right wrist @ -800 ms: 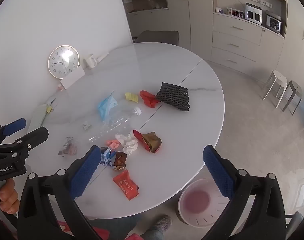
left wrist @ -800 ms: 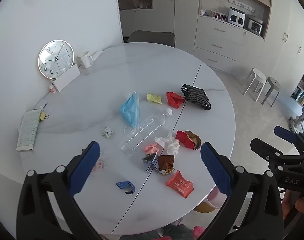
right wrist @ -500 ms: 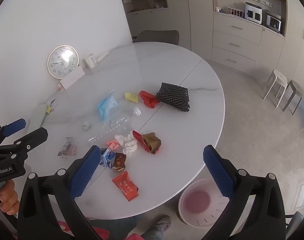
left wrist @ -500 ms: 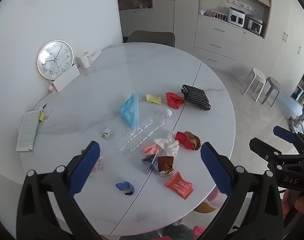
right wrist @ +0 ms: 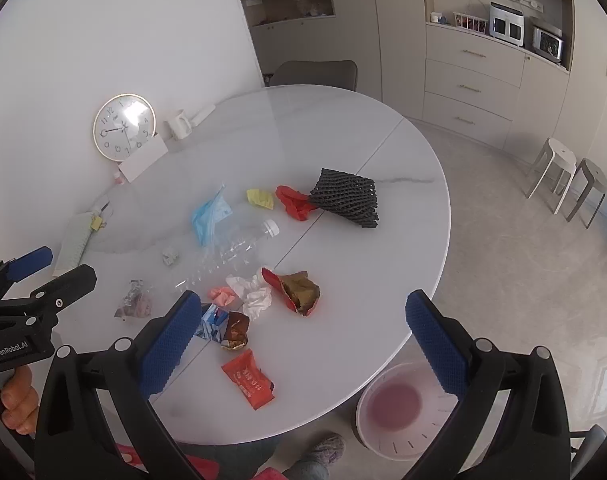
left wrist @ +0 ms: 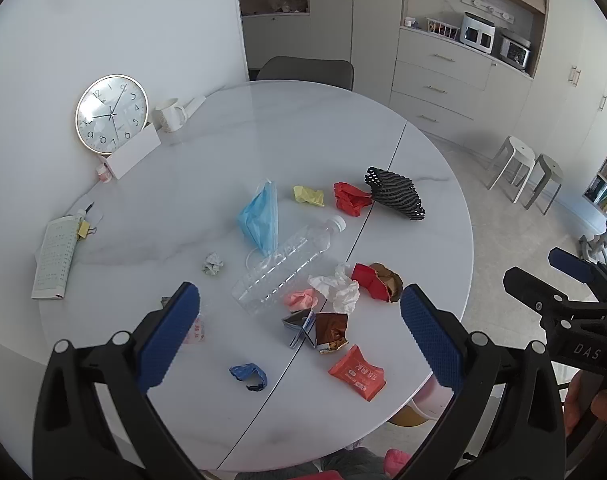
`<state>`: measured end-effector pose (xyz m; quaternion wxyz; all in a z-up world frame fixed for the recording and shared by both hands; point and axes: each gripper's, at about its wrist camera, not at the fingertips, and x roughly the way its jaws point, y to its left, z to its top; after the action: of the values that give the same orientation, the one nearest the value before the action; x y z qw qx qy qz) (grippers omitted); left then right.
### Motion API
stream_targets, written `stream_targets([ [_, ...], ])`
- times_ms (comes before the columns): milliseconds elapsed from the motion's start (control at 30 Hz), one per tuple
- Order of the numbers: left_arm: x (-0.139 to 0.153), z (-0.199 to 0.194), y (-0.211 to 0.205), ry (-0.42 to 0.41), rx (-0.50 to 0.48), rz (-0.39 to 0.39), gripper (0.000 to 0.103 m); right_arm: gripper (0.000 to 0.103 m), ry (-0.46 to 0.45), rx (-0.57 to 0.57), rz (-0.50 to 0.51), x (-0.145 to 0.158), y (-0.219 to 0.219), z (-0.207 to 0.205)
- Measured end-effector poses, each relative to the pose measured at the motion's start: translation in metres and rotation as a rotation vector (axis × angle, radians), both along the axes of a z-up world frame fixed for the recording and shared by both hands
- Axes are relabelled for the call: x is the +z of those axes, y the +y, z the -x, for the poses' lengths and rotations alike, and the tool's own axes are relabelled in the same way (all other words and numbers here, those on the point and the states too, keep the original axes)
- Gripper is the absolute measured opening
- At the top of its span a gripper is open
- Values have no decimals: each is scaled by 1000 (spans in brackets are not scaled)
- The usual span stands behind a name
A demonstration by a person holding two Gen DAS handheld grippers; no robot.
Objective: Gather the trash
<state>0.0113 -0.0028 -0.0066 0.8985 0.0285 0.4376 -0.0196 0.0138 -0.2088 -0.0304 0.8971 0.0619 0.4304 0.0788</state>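
Trash lies scattered on the round white table: a clear plastic bottle, a blue face mask, a black foam net, red and yellow crumpled wrappers, white tissue, an orange-red snack packet and a blue scrap. My left gripper is open and empty, held above the table's near edge. My right gripper is open and empty, held above the near right edge. A pink-white bin stands on the floor below it.
A wall clock, a white box, a mug and a notepad sit at the table's left side. A chair stands behind the table. Two stools stand on the floor at right.
Both grippers have drifted very slightly; the scene has shifted a few pixels. Nothing was taken hold of or let go.
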Motion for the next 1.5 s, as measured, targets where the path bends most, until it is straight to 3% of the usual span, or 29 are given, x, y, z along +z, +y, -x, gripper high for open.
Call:
stream_targets([
  [1500, -6, -6, 8, 25, 8, 13, 97, 101, 9, 6, 8, -2, -1, 1],
])
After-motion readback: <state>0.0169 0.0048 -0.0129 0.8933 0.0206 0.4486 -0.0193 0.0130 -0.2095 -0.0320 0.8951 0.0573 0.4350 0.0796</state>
